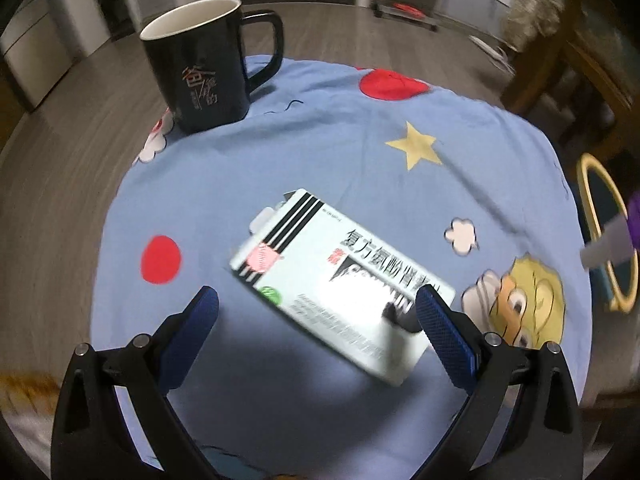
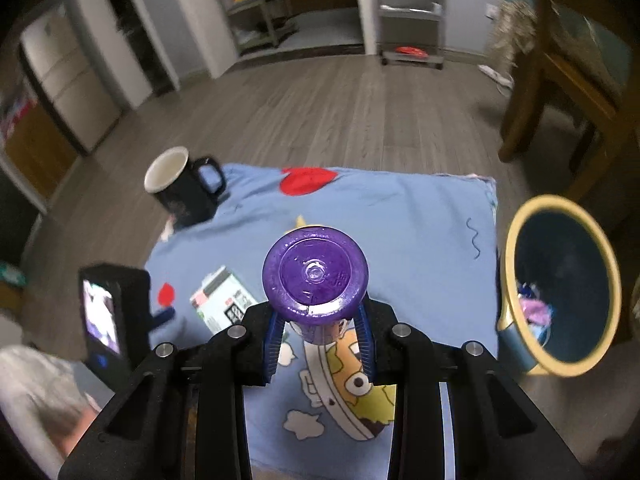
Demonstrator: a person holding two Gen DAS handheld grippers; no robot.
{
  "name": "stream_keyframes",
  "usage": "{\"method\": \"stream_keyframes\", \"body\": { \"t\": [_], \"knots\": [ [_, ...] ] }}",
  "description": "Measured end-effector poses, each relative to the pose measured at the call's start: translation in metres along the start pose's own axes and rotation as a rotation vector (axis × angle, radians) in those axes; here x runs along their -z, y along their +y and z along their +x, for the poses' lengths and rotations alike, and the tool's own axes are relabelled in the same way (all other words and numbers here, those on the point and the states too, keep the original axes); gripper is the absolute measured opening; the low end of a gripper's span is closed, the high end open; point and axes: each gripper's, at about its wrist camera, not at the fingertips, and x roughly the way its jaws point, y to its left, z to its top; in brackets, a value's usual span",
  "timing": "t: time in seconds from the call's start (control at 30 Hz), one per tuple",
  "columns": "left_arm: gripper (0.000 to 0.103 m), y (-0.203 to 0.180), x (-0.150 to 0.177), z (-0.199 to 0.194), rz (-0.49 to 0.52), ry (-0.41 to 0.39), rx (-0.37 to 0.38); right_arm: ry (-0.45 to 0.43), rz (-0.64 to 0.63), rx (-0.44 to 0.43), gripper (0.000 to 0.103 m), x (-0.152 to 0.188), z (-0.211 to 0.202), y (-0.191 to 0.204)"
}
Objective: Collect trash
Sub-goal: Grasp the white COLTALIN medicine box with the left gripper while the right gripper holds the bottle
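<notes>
Right now the right gripper [image 2: 322, 334] is pinching a purple bottle [image 2: 315, 276], its blue pads pressed on either side just below the wide purple end that faces the camera. The bottle is clear of the blue cloth [image 2: 420, 232], up in the air over the cartoon print. Off to the right, just past the cloth's edge, stands the bin [image 2: 516, 240], dark blue inside with a yellow rim, and there are scraps of pink and blue rubbish down in it.

Over on the left wrist view, the left gripper [image 1: 316, 316] has its jaws spread wide with nothing between the pads. It hangs above a white medicine box [image 1: 340, 280] lying flat on the cloth, black stripes at one end and dark lettering across the top. The right finger [image 1: 444, 336] overlaps the box's near corner in the picture; whether it touches, I cannot tell.

At the far left corner of the cloth a black mug [image 1: 200, 68] stands upright, handle to the right, white inside. The bin's yellow rim shows at the right edge of this view too, with the bottle's purple end blurred in front of it.
</notes>
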Motion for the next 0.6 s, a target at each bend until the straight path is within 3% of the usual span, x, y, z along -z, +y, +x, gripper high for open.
{"method": "stream_keyframes", "body": {
  "t": [0.33,0.5,0.6],
  "knots": [
    [0.098,-0.012,-0.001,0.032,-0.271,0.018,-0.099,-0.003,0.07,-0.011,0.033,-0.012,0.022,-0.028],
    [0.098,-0.031,-0.006,0.052,-0.221,0.047,-0.158,-0.004,0.113,-0.043,0.033,-0.016,0.025,-0.036],
    [0.098,-0.033,-0.009,0.054,-0.165,0.007,-0.155,-0.01,0.119,-0.045,0.033,-0.018,0.025,-0.038]
  ]
}}
